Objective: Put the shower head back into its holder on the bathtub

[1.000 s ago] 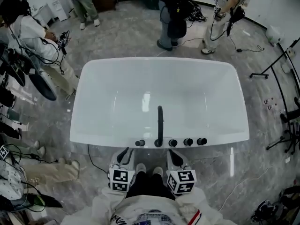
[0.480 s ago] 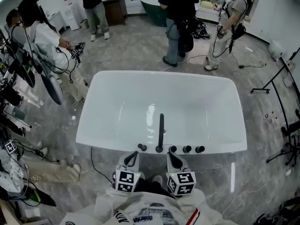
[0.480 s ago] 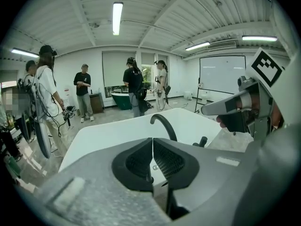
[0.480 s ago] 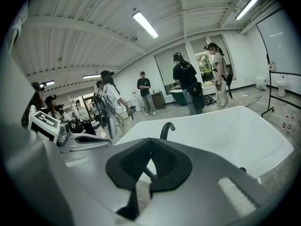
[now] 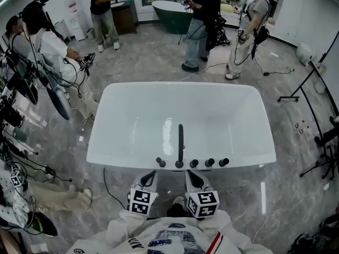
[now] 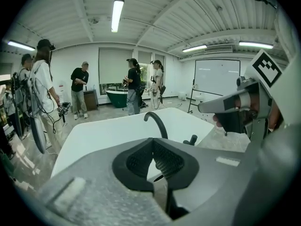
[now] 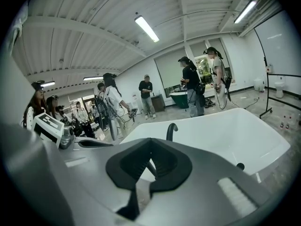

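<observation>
The grey marbled floor (image 5: pixel 296 194) spreads all round me; on it, straight ahead and below, stands the white bathtub (image 5: pixel 222 126), its long near rim facing my body; beyond its far side several people (image 5: pixel 204 20) stand among cables, and more stand or sit off to my left; a dark green tub (image 5: pixel 169 7) sits against the back wall.

My left gripper (image 5: pixel 150 178) and right gripper (image 5: pixel 192 178) are held side by side close to my chest, just short of the near rim, touching nothing on it; the left gripper (image 6: pixel 151 147) has its pads pressed together on nothing, and the right gripper (image 7: pixel 149 149) is likewise closed and empty.

A black curved tap (image 5: pixel 180 142) rises from the middle of the near rim and reaches out over the basin; a row of small black knobs (image 5: pixel 210 162) stands beside it along that rim, one to its left and three to its right; I cannot tell which of these fittings, if any, is the shower head.
</observation>
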`<state>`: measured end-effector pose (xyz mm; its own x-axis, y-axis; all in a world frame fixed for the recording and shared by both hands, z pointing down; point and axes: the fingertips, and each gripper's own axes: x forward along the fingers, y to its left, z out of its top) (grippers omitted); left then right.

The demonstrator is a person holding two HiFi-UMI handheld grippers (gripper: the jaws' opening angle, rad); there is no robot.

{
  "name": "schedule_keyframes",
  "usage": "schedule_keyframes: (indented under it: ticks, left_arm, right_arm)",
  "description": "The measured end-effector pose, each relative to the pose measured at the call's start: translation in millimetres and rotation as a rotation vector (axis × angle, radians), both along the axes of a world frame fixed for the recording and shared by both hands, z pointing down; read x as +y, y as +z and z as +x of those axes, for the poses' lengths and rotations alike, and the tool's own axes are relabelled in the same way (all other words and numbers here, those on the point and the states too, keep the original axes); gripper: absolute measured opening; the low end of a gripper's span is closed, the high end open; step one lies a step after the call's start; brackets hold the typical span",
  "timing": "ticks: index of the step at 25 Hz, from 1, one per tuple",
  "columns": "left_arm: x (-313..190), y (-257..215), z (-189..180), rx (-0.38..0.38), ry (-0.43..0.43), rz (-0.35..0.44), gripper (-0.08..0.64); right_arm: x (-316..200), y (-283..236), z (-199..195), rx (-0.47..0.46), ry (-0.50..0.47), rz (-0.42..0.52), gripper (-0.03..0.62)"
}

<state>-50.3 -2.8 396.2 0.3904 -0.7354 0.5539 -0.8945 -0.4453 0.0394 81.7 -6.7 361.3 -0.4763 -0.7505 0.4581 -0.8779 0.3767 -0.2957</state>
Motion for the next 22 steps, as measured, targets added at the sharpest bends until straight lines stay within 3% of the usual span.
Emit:
schedule_keyframes:
  ticks: [4,13,22]
  left_arm:
    - [22,3,0,0.017,0.032,-0.002,0.002]
    - [80,-16,-47,0.038,0.084,0.076,0.002]
    - [175,-21,-94,0.065,0.111,0.082,0.002]
  right_arm:
    - [20,-4,2,0.024,0.023,0.009,0.005]
    - [82,-7,-54,0.050,0.060,0.033,0.005]
    - [181,-10,-101,0.069,0.121,0.045,0.005]
